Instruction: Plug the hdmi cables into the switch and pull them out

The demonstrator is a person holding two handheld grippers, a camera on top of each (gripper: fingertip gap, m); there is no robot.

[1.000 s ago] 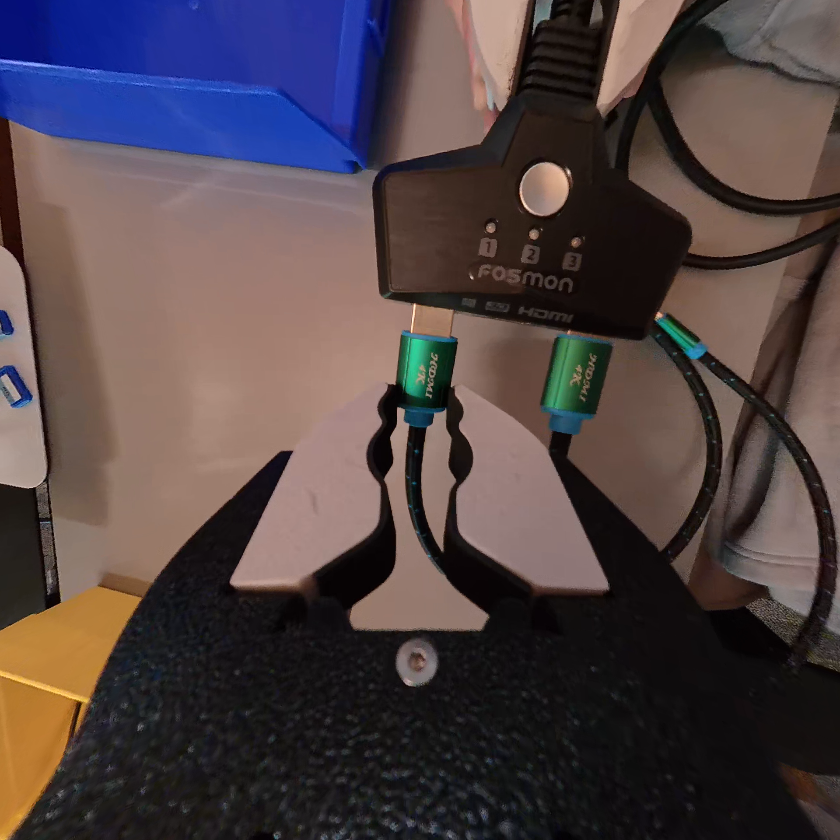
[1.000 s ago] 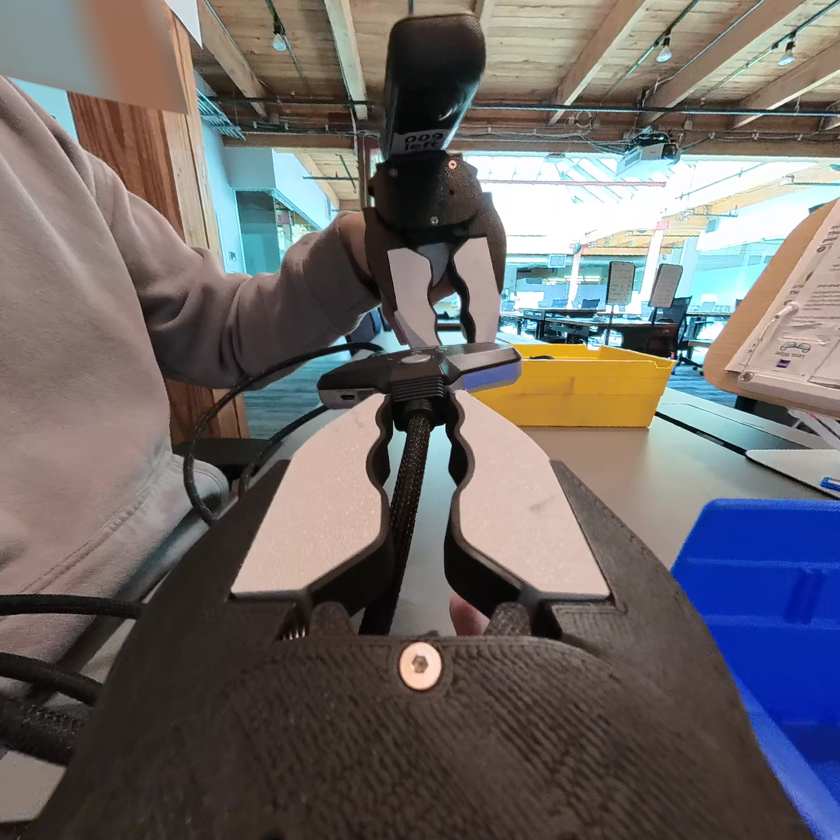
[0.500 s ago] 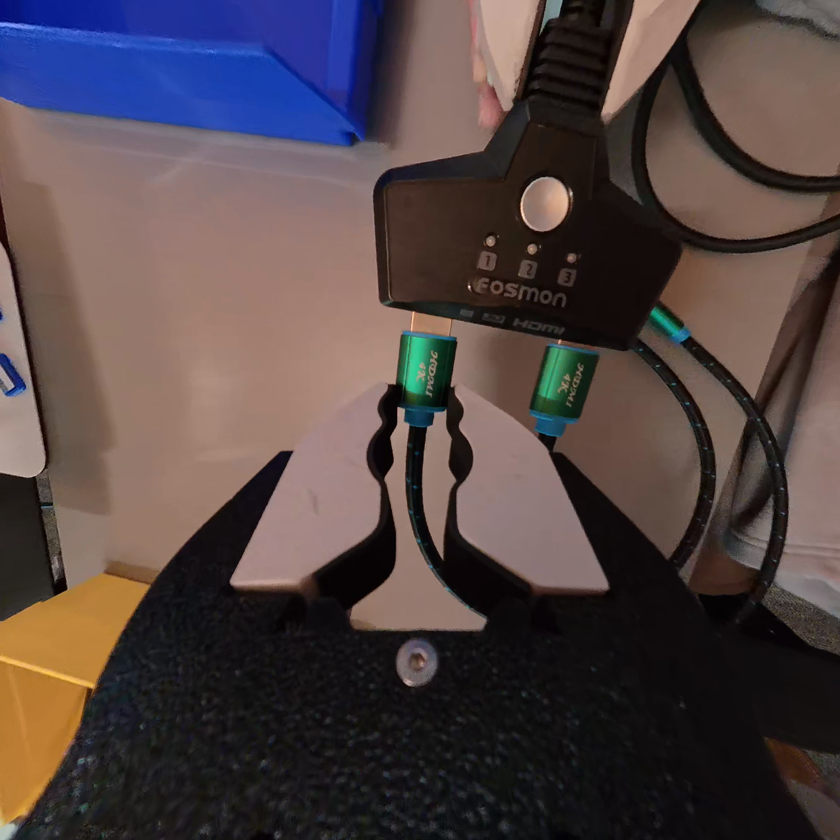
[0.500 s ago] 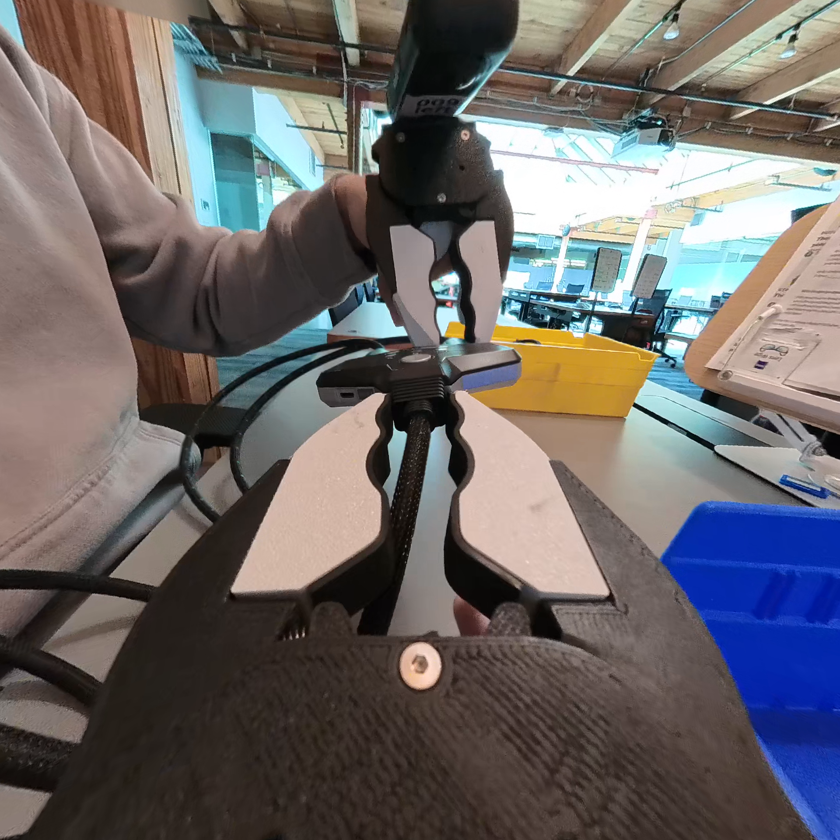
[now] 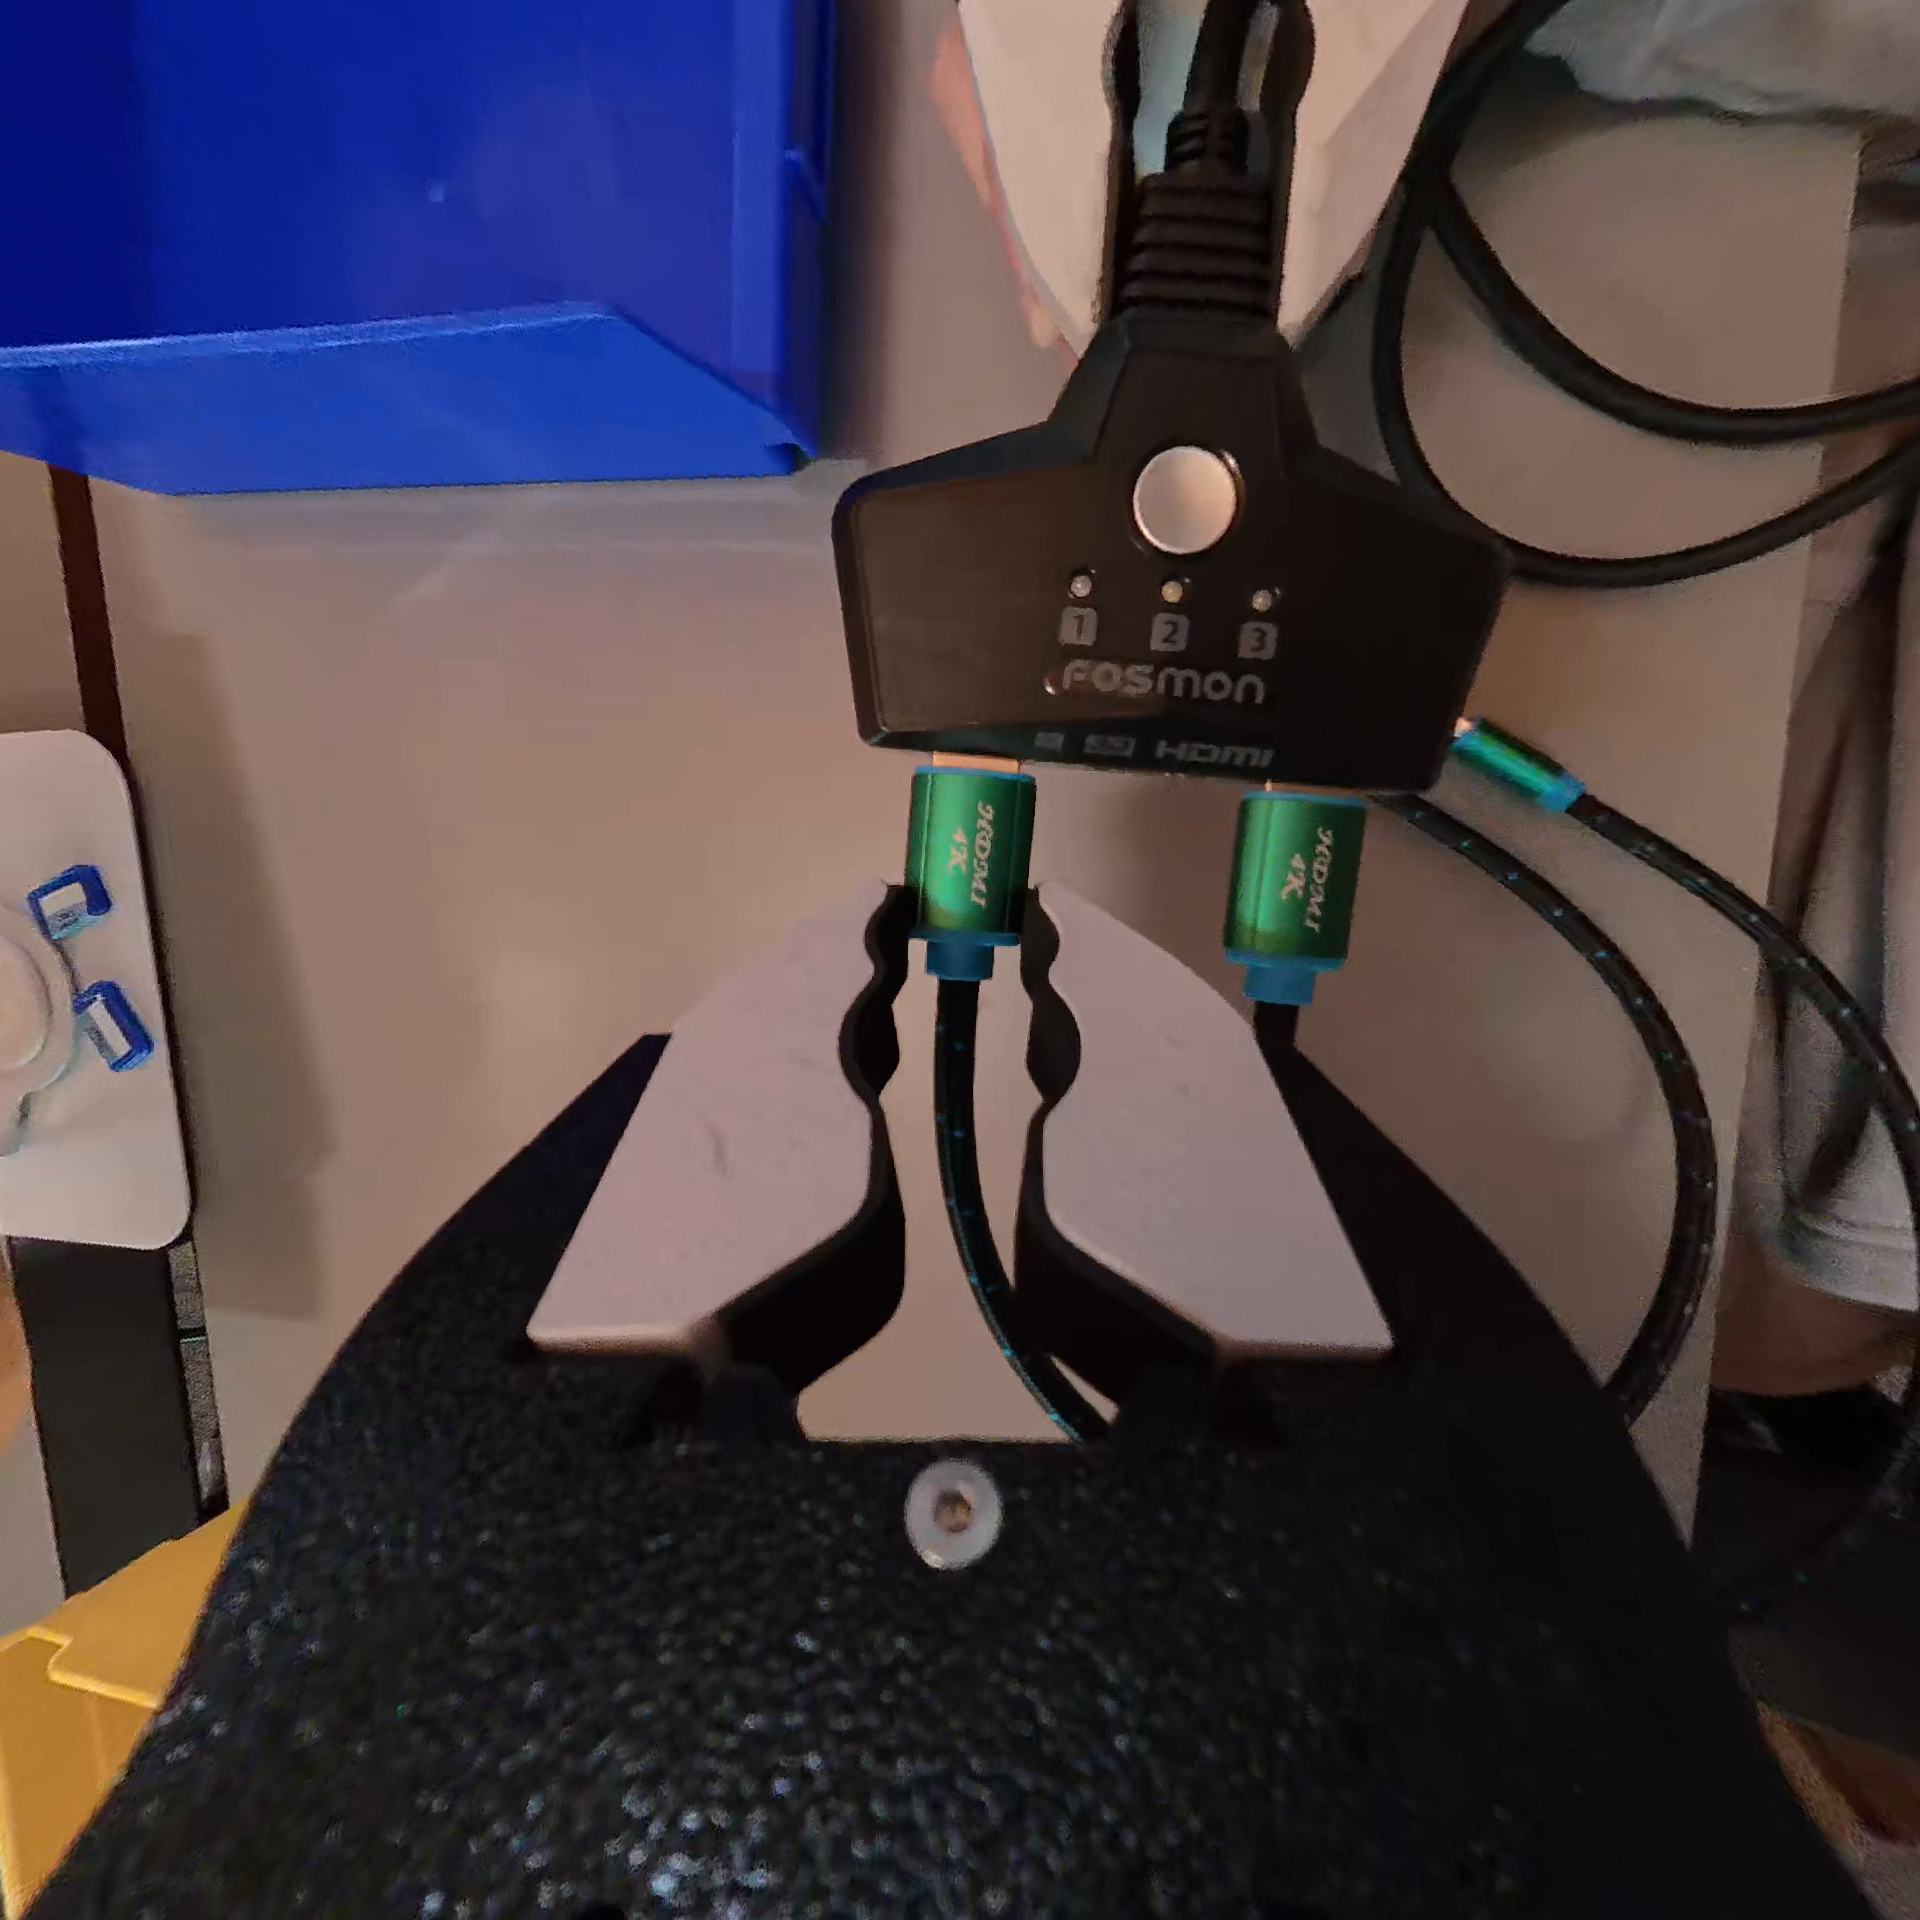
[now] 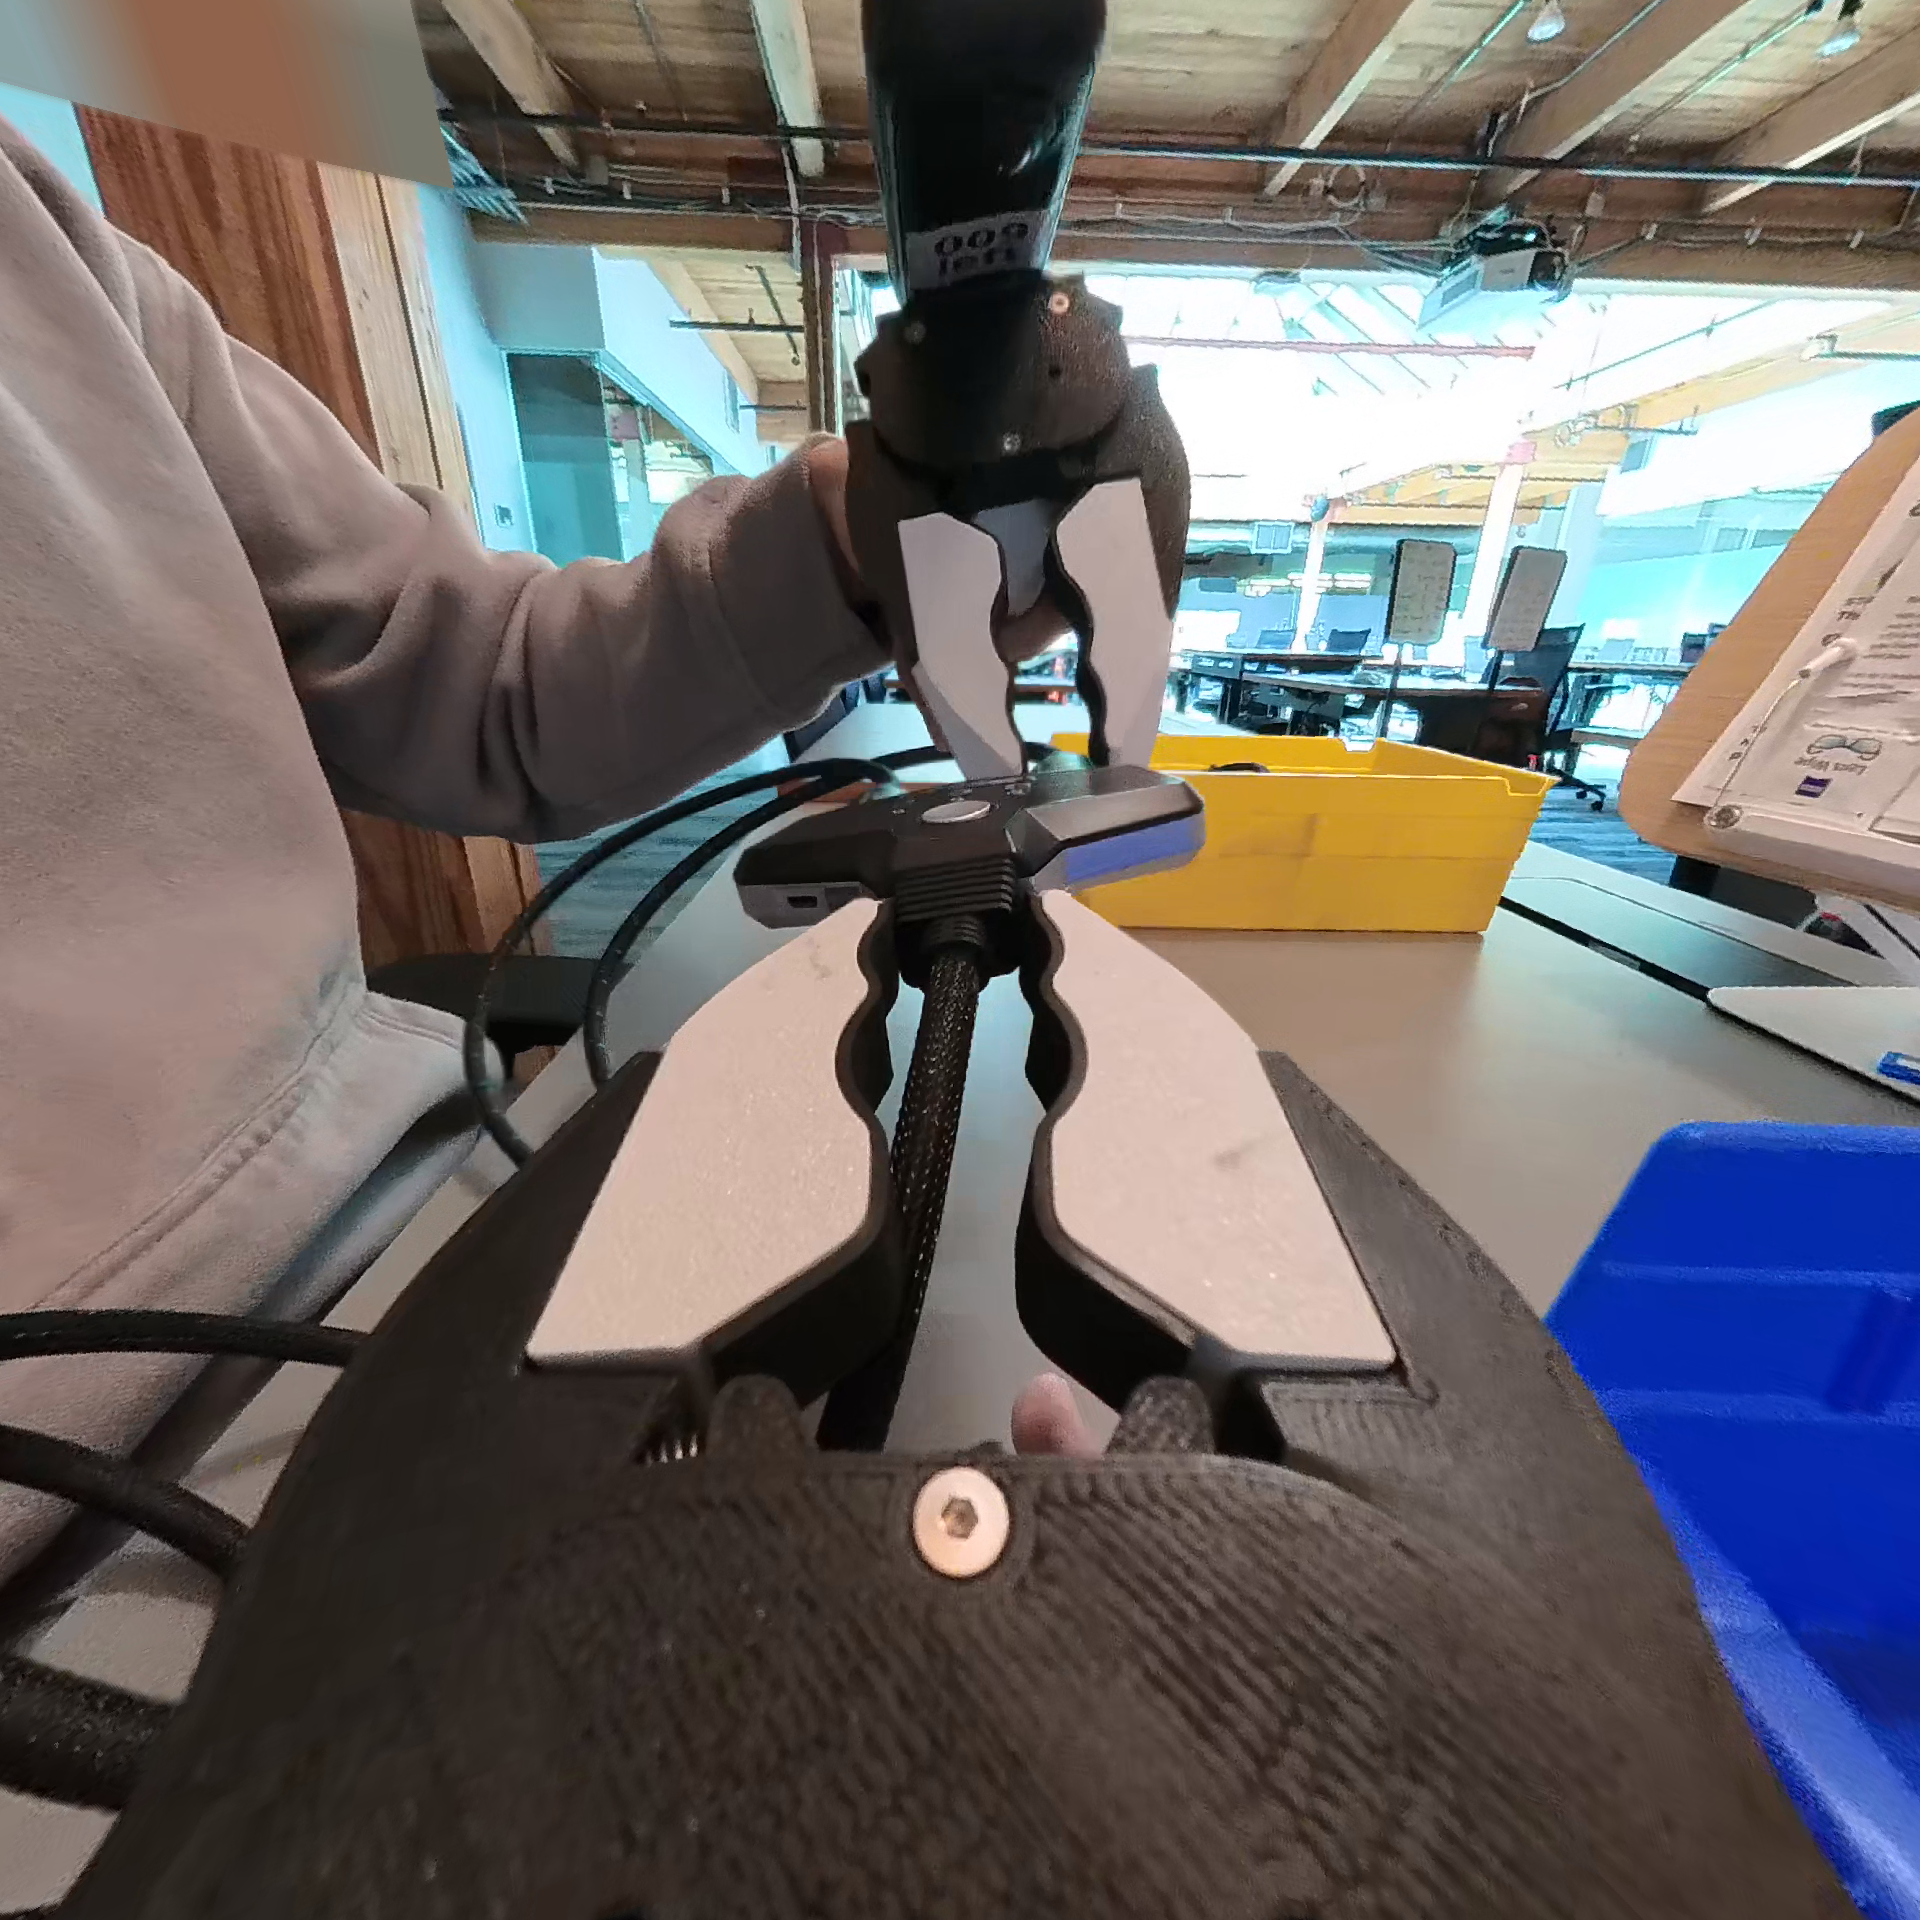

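The black HDMI switch point(image 5: 1164, 603) hangs above the table, also seen edge-on in the right wrist view point(image 6: 977, 831). My right gripper point(image 6: 956, 925) is shut on the switch's ribbed cable collar; it shows at the top of the left wrist view point(image 5: 1205, 156). My left gripper point(image 5: 961, 914) is shut on the rear end of the left green HDMI plug point(image 5: 971, 852), which sits in the switch's first port with a thin gold strip showing. It shows above the switch in the right wrist view point(image 6: 1023, 764). A second green plug point(image 5: 1294, 894) sits in the middle port. A third plug point(image 5: 1512, 774) lies at the switch's right corner.
A blue bin point(image 5: 416, 239) is left of the switch, also at the lower right in the right wrist view point(image 6: 1766, 1351). A yellow bin point(image 6: 1299, 831) stands behind the switch. Black cables point(image 6: 623, 935) loop beside the person's grey sleeve point(image 6: 520, 675). A paper stand point(image 6: 1818, 727) is at the right.
The left green plug has gone deeper into the switch's first port; less gold metal shows. Both grippers keep their hold.
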